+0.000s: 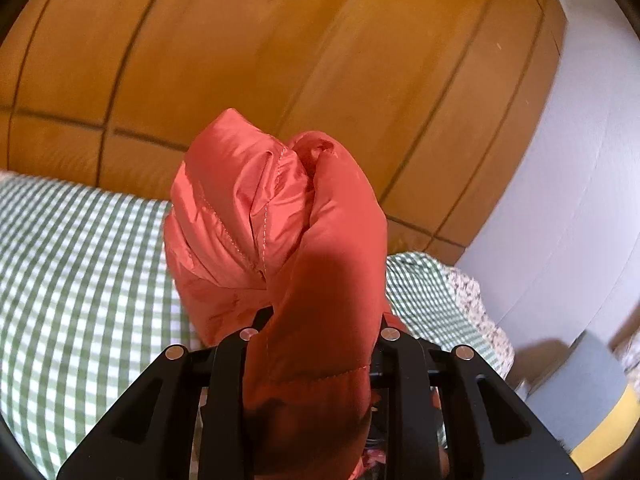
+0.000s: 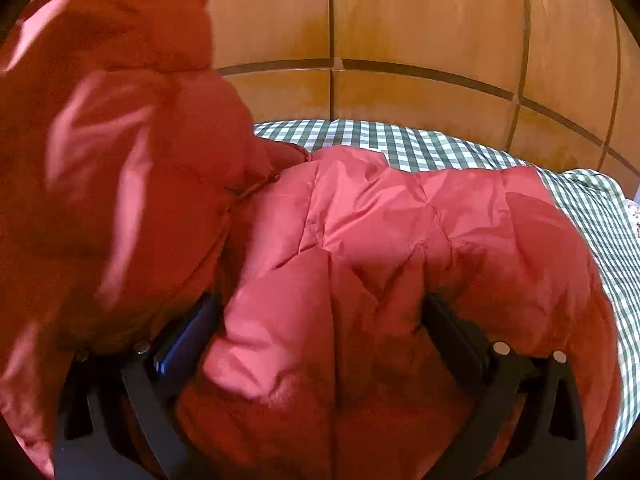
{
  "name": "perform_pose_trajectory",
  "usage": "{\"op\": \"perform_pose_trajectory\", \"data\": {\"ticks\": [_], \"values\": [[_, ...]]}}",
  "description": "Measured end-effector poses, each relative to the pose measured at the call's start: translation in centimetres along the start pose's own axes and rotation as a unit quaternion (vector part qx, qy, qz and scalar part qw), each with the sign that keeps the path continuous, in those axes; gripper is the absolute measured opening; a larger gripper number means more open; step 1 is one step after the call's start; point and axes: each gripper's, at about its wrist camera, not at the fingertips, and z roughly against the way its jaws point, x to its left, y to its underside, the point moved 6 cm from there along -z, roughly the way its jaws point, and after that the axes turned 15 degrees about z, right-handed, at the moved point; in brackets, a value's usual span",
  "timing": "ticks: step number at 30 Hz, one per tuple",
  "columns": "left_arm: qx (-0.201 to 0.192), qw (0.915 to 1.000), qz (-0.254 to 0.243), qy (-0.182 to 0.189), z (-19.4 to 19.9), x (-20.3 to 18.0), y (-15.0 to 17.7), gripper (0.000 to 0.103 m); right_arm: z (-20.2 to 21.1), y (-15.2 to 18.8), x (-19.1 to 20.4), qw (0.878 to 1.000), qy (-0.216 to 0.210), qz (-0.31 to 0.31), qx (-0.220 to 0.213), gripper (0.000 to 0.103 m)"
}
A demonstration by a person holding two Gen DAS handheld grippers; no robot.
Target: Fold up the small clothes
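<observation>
A red quilted puffer jacket hangs bunched from my left gripper, which is shut on a thick fold of it and holds it above the green checked bed sheet. In the right wrist view the jacket's body lies on the sheet, and the lifted part looms blurred at the left. My right gripper stands wide, with puffy fabric heaped between and over its fingers. The tips are hidden, and the left pad's inner face shows bare.
Wooden wardrobe panels rise behind the bed. A pale wall stands at the right, with a grey and yellow box on the floor below it. Floral bedding shows at the bed's right edge.
</observation>
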Motion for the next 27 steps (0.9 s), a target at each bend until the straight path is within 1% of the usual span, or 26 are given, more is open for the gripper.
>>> {"op": "perform_pose_trajectory", "data": {"ticks": [4,7,10,14,18,20,22,25,27], "values": [[0.003,0.9992,-0.038,-0.014,-1.0,-2.3,0.6,0.023,3.3,0.9,-2.4,0.999,0.007,-0.032,-0.024,0.101],[0.009,0.9981,-0.056,-0.024,-2.1,-3.6,1.2,0.023,5.5,2.6,-4.8,0.998,0.034,-0.047,-0.026,0.101],[0.016,0.9960,-0.081,-0.035,-3.3,-4.9,2.0,0.024,7.1,4.2,-7.1,0.995,0.055,-0.076,-0.027,0.101],[0.032,0.9929,-0.108,-0.039,-5.1,-6.5,3.5,0.024,8.8,6.7,-10.6,0.987,0.085,-0.134,-0.021,0.101],[0.050,0.9905,-0.122,-0.040,-7.3,-7.9,5.0,0.024,9.6,9.3,-12.9,0.977,0.100,-0.187,0.000,0.101],[0.058,0.9887,-0.132,-0.041,-8.7,-8.5,5.7,0.024,9.5,10.7,-13.6,0.972,0.095,-0.213,0.012,0.101],[0.065,0.9864,-0.145,-0.043,-9.7,-9.2,6.7,0.024,9.3,11.6,-13.6,0.970,0.080,-0.227,0.023,0.101],[0.075,0.9824,-0.165,-0.044,-11.4,-10.0,8.3,0.026,8.5,12.7,-13.1,0.966,0.051,-0.250,0.027,0.101],[0.080,0.9795,-0.178,-0.048,-12.4,-10.6,9.3,0.026,8.5,13.4,-13.0,0.963,0.038,-0.267,0.022,0.101]]}}
